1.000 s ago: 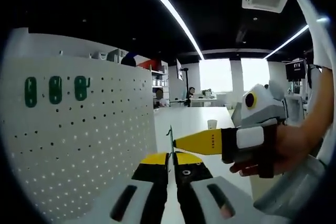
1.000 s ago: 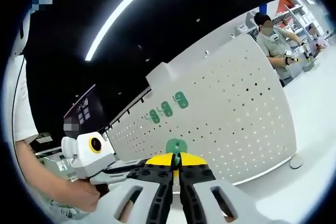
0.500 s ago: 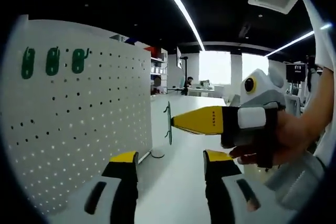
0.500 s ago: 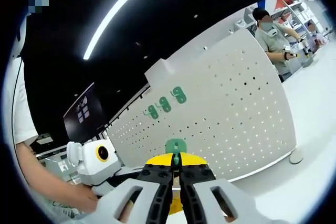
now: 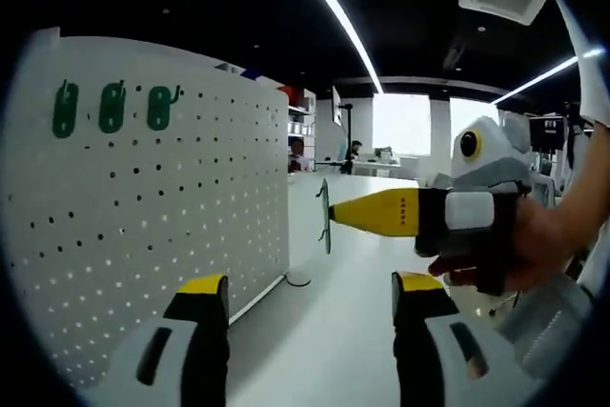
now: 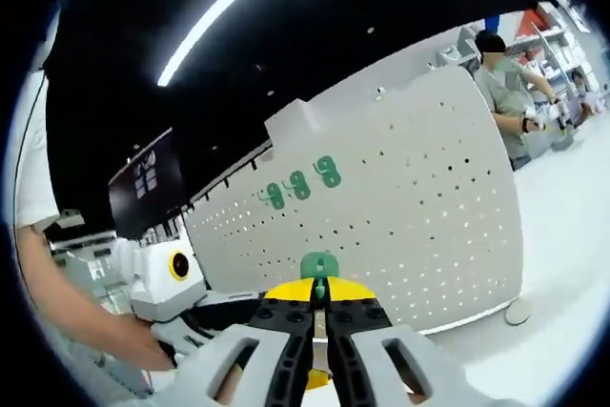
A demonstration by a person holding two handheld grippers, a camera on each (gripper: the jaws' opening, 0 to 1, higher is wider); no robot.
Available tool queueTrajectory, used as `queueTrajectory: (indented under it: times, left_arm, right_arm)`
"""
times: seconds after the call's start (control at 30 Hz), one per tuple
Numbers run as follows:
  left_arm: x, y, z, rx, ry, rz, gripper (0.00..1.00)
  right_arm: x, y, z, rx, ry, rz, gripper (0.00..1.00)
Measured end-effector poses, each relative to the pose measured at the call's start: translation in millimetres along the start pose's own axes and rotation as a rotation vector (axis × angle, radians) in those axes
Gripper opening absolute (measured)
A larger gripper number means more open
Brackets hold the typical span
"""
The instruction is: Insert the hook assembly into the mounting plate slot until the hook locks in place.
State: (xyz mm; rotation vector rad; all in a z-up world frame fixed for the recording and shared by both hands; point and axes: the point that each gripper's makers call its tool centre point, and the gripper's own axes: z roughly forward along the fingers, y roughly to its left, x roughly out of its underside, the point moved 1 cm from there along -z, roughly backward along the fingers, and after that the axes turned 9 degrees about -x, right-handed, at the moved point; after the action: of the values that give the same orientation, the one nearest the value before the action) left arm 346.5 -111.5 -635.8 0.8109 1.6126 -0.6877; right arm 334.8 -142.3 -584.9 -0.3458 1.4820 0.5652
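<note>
A white pegboard mounting plate (image 5: 143,207) (image 6: 400,226) stands upright on the table, with three green hooks (image 5: 112,107) (image 6: 301,184) in a row near its top. My left gripper (image 5: 310,297) is open with nothing between its yellow-tipped jaws, and it points along the board's face. My right gripper (image 6: 320,307) is shut on a green hook assembly (image 6: 318,268), whose plate sticks up above the jaws, apart from the board. In the left gripper view the right gripper (image 5: 381,213) comes in from the right with the green hook (image 5: 325,215) edge-on at its tip.
The white table (image 5: 334,331) runs away past the board's round foot (image 5: 298,278). A person (image 6: 505,92) works at the far end near shelves. A hand (image 5: 534,245) holds the right gripper. Ceiling light strips run overhead.
One second ago both grippers were shut on the green hook. The left gripper has let go, opened and drawn back. The right gripper keeps the hook.
</note>
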Motion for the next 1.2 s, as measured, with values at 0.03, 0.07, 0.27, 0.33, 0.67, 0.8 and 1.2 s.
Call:
queueTrajectory:
  times: [0.03, 0.07, 0.27, 0.33, 0.67, 0.8, 1.2]
  left_arm:
    - [0.2, 0.4, -0.4, -0.003, 0.002, -0.002, 0.71]
    - [0.1, 1.0, -1.1, -0.006, 0.001, -0.003, 0.71]
    - [-2.3, 1.7, -1.1, -0.011, -0.006, -0.011, 0.69]
    - [-3.0, 2.2, -1.3, -0.013, -0.008, -0.012, 0.69]
    - [-2.9, 5.5, -10.7, -0.019, -0.007, -0.010, 0.68]
    - [-4.9, 7.6, -16.2, -0.024, -0.019, -0.013, 0.68]
    - [-8.3, 18.1, -37.5, -0.069, -0.043, -0.024, 0.67]
  right_arm:
    - [-3.1, 2.0, 0.6, 0.013, 0.017, -0.060, 0.00]
    - [-4.1, 2.7, 1.1, 0.017, 0.030, -0.095, 0.00]
    - [0.0, 1.0, 2.0, 0.025, 0.048, -0.106, 0.00]
    - [0.2, 1.1, 2.1, 0.024, 0.048, -0.102, 0.00]
    - [-10.8, -15.1, 8.2, 0.054, 0.025, -0.069, 0.00]
    - [-17.9, -21.3, 10.2, 0.067, 0.012, -0.061, 0.00]
    - [-35.7, -30.1, 27.9, 0.069, -0.007, -0.063, 0.00]
